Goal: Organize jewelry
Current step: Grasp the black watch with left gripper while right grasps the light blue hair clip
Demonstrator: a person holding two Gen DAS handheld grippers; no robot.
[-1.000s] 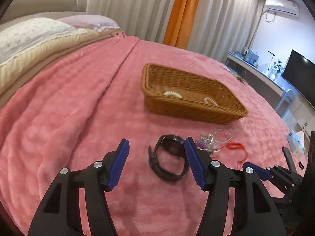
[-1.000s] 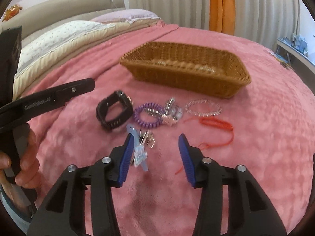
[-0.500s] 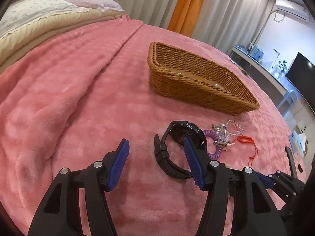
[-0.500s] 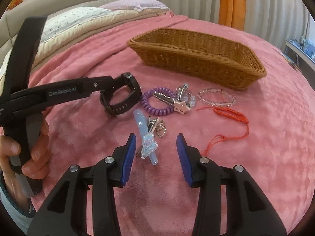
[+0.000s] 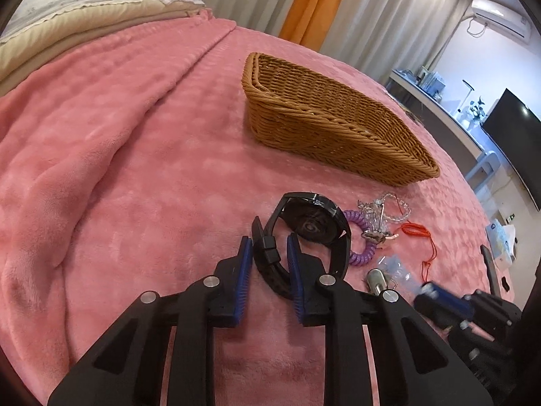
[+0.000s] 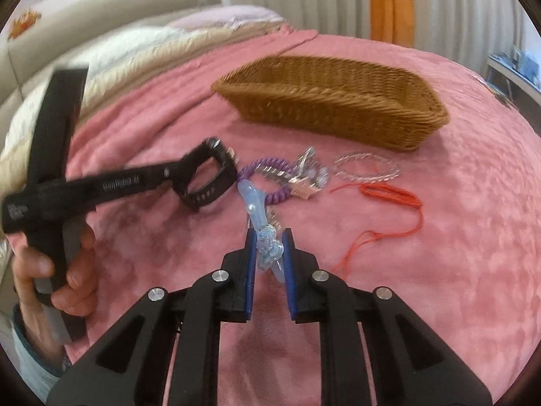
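A black watch (image 5: 311, 226) lies on the pink blanket; it also shows in the right wrist view (image 6: 206, 182). My left gripper (image 5: 269, 247) has closed around its strap. My right gripper (image 6: 268, 241) has closed around a light blue hair clip (image 6: 265, 233). Beside them lie a purple coil bracelet (image 6: 267, 172), a clear bead bracelet (image 6: 367, 167), a silver key ring with a star charm (image 6: 304, 179) and a red cord (image 6: 389, 196). The wicker basket (image 5: 324, 125) stands beyond them.
Pillows (image 5: 67, 10) lie at the far left of the bed. Curtains (image 5: 338, 10) hang behind. A desk and a dark screen (image 5: 507, 135) stand at the right. The person's left hand (image 6: 57, 270) holds the left gripper's handle.
Both grippers have moved forward and down and narrowed from wide open. The left now clasps the watch strap, the right the blue hair clip.
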